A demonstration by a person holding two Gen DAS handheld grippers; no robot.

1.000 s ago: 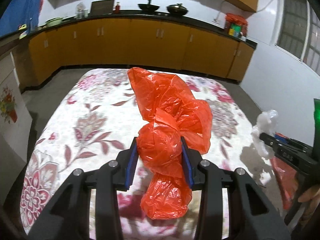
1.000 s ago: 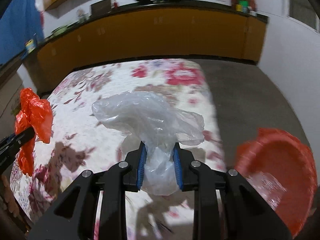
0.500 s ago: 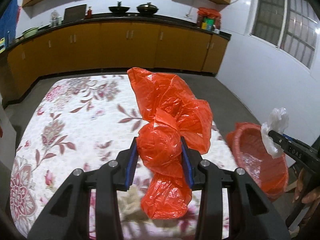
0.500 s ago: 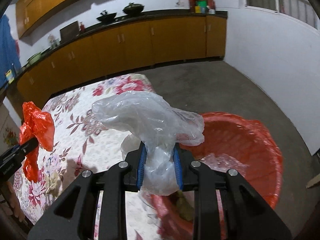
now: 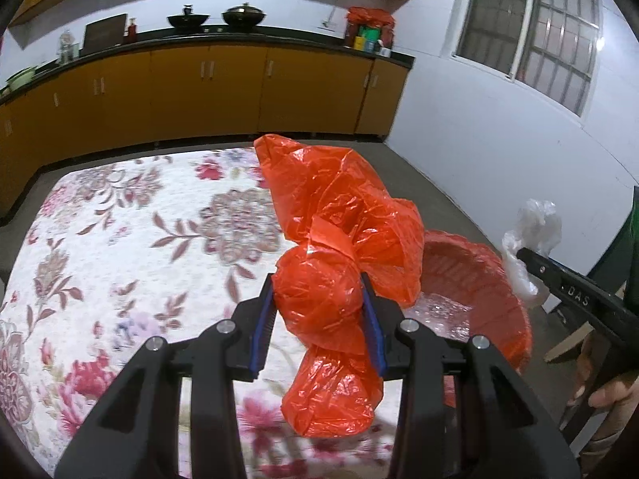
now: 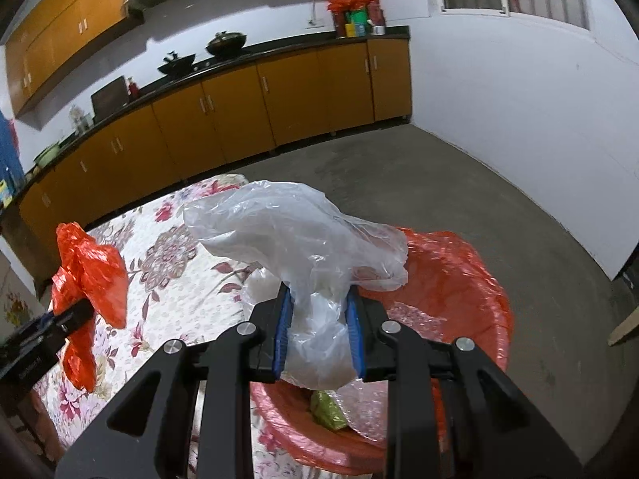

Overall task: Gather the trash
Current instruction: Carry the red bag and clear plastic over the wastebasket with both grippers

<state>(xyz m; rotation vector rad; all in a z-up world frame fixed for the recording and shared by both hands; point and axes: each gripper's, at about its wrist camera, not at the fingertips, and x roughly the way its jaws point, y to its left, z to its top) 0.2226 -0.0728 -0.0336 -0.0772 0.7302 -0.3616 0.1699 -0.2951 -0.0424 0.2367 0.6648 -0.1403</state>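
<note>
The left tool [image 5: 319,311] is clamped on a crumpled orange plastic bag [image 5: 339,239] held above the flowered desk [image 5: 120,239]. The right tool [image 6: 317,325] is clamped on a crinkled clear plastic bag [image 6: 295,235] over the orange-lined bin [image 6: 459,279], which holds a green scrap [image 6: 327,411] and clear plastic beside the desk.

Glossy crinkled orange plastic bag [image 5: 319,303]; filmy clear plastic bag [image 6: 315,255]; matt floral cloth [image 5: 131,247].
</note>
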